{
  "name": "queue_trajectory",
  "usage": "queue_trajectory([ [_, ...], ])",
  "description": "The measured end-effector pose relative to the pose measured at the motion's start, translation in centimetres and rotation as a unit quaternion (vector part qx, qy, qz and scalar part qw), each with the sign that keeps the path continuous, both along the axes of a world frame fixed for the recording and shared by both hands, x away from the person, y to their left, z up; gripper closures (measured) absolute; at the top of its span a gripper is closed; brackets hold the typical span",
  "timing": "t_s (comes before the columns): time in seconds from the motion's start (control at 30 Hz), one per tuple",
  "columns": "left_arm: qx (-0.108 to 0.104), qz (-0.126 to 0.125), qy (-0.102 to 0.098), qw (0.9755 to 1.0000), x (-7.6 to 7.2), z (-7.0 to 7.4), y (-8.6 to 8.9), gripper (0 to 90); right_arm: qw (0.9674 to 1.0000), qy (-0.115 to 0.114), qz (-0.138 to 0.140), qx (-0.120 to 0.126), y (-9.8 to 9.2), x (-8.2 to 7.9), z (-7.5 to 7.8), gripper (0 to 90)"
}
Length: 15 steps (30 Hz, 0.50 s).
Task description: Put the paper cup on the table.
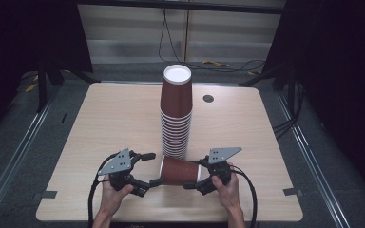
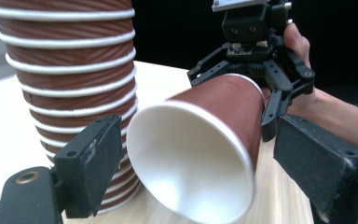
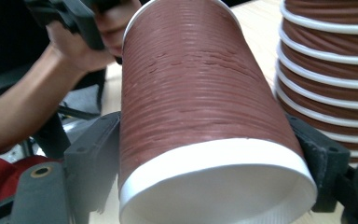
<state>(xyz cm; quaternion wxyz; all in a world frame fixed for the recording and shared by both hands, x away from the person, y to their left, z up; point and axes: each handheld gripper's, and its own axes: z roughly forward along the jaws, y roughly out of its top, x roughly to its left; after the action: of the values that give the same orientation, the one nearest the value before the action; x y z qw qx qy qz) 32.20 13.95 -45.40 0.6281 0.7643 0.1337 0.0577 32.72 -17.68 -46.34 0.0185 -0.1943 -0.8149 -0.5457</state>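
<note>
From up high we see a single brown cup (image 1: 179,171) lying sideways near the counter's (image 1: 100,118) front edge, right below the tall cup stack (image 1: 176,114). Our right gripper (image 1: 200,180) has its jaws clamped on the cup's base end. The left gripper view shows the cup's white open mouth facing our left gripper (image 2: 205,172), jaws spread wide on either side without touching.

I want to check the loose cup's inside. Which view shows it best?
The left gripper view: the cup's open mouth faces it, white inside plain. The right gripper view shows its base and wall; the high view its side.
</note>
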Motion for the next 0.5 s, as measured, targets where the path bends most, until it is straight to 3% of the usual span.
queue_trajectory([
  [0.27,-0.016,0.002,0.003,0.9999,-0.07,-0.09,0.04,15.2,0.9992,-0.004,0.014,0.038,-0.1,0.03,-0.02,20.6],
  [0.5,-0.019,-0.012,0.008,0.9997,0.34,-0.13,-0.18,12.5,0.9976,-0.015,0.02,0.064,-0.37,0.18,0.36,20.7],
])
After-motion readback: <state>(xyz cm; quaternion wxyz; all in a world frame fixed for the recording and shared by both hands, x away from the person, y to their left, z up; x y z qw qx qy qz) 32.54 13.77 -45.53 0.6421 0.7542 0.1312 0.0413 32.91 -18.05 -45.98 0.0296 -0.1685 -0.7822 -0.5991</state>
